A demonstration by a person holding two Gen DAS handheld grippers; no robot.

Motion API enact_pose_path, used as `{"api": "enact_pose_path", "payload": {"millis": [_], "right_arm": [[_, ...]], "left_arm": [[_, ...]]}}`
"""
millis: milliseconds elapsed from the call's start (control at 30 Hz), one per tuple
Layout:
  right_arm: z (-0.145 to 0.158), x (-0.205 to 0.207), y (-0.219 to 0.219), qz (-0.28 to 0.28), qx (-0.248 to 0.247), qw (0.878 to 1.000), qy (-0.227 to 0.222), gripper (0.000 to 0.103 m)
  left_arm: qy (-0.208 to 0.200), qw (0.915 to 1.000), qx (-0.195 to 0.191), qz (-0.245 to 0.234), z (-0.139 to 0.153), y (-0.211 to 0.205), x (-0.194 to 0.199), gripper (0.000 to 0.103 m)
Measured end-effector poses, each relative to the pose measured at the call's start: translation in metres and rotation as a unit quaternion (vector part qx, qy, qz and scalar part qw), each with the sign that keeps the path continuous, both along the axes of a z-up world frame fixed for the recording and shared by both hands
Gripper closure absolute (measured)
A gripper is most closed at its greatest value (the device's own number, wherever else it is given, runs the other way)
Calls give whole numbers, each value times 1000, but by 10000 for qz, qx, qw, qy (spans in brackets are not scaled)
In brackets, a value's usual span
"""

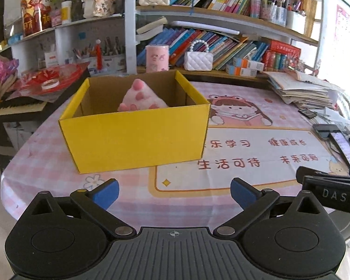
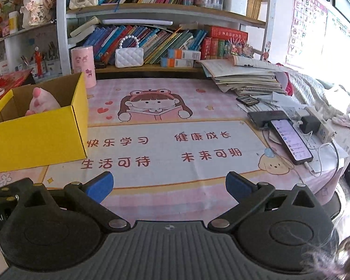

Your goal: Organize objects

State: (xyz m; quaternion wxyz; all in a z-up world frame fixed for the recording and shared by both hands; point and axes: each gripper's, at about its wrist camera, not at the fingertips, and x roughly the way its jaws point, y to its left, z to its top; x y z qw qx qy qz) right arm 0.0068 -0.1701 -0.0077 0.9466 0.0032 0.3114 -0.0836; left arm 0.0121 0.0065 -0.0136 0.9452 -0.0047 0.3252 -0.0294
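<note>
A yellow cardboard box (image 1: 137,137) stands open on the pink table cover. A pink and white plush toy (image 1: 141,96) lies inside it, its lower part hidden by the box wall. My left gripper (image 1: 173,192) is open and empty, in front of the box and apart from it. In the right wrist view the box (image 2: 38,136) is at the left, with the plush toy (image 2: 43,103) showing over its rim. My right gripper (image 2: 169,185) is open and empty over the printed mat, to the right of the box.
A bookshelf (image 2: 165,8) with books, white handbags and a pink cylinder (image 2: 84,68) stands behind the table. A stack of papers (image 2: 247,78), phones (image 2: 290,140) and chargers lie at the right. A keyboard with red items (image 1: 35,86) is at the left.
</note>
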Motion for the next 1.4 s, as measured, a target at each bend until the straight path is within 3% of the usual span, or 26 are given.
{"api": "enact_pose_path", "payload": {"millis": [233,600,1400], "right_arm": [[-3,5,9,187,-79,9997,130,0],[-8,7,12,-72,-109,9996,243,1],[-11,4,13,-214,-84,9994,271,2]], "left_arm": [[62,9997,213,125,-1,-7,1,1],[20,9982,463,379,-2,-13,-3,1],[203,9984,312,434,-6,-8,-1,1]]}}
